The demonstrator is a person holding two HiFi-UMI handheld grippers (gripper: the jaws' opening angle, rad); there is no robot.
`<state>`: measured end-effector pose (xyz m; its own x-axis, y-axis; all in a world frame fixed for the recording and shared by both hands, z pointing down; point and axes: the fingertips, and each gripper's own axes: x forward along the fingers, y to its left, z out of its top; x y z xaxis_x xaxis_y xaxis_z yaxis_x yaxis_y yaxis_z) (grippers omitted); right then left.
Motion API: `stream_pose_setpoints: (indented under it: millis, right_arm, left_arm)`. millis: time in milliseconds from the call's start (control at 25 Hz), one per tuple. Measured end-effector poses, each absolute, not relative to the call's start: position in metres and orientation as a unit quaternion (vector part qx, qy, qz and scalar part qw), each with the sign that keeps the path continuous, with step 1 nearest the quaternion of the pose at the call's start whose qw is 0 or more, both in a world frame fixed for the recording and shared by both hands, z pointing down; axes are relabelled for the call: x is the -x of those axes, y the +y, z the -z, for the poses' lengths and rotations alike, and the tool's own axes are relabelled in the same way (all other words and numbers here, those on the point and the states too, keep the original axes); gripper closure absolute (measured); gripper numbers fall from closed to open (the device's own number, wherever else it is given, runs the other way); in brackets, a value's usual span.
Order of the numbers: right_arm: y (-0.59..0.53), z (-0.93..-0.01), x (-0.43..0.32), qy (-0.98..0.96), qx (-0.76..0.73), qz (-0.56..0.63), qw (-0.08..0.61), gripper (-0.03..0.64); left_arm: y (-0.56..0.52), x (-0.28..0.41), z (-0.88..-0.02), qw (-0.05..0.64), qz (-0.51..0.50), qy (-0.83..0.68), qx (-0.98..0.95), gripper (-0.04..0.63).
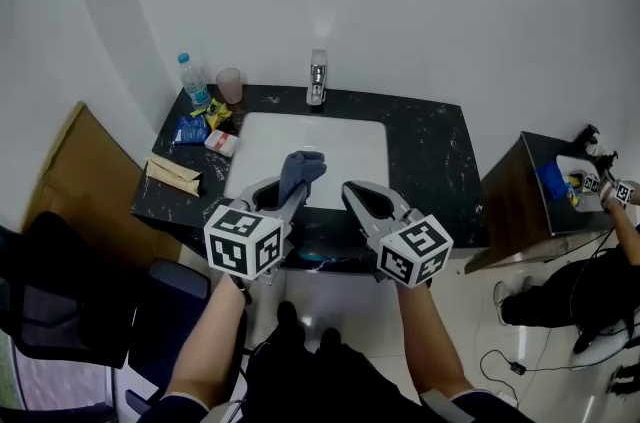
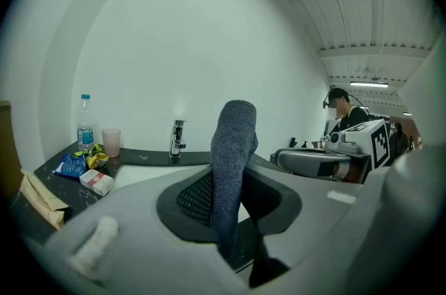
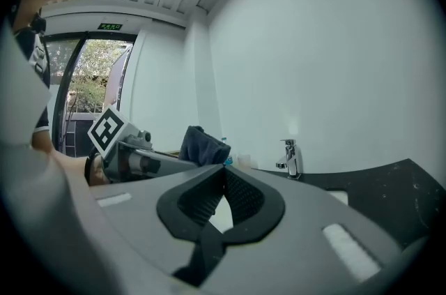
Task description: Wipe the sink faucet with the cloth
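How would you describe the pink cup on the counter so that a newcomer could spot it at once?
Start at the black counter with the white sink set in it, and look to its back left corner by the wall. There the pink cup stands between the water bottle and the faucet. It is shorter than the blue-capped bottle and the only open-topped thing there.

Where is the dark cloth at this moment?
In the head view the cloth is clamped between the jaws of the left gripper, left of centre, seen against the front of the white sink and well short of the faucet.
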<state>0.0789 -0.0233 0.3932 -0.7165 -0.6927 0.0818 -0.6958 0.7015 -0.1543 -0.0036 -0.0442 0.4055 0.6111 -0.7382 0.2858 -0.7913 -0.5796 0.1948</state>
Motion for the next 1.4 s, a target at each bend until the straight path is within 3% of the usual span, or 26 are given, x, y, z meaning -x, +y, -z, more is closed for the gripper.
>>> stream_pose_setpoints:
  millis: [520, 1120, 1400]
  right_arm:
    - [-0.157, -0.396, -0.059, -0.895, -0.435, -0.082, 0.062, 0.611]
    - [-0.232, -0.429, -0.092, -0.888, -0.437, -0.138, 0.038, 0.611]
    - [-0.237, -0.437, -0.105, -0.888, -0.432, -0.155, 0.029, 0.611]
  left_arm:
    - [-0.212, 0.024, -0.408, 0.147, -0.078, -0.379, -0.910, 0.505]
    - [-0.393, -0.025, -0.356, -0.015, -0.179, -0.387, -0.904, 0.505]
    - [-0.441, -0.059, -0.378, -0.046, -0.240, -0.367, -0.897, 0.505]
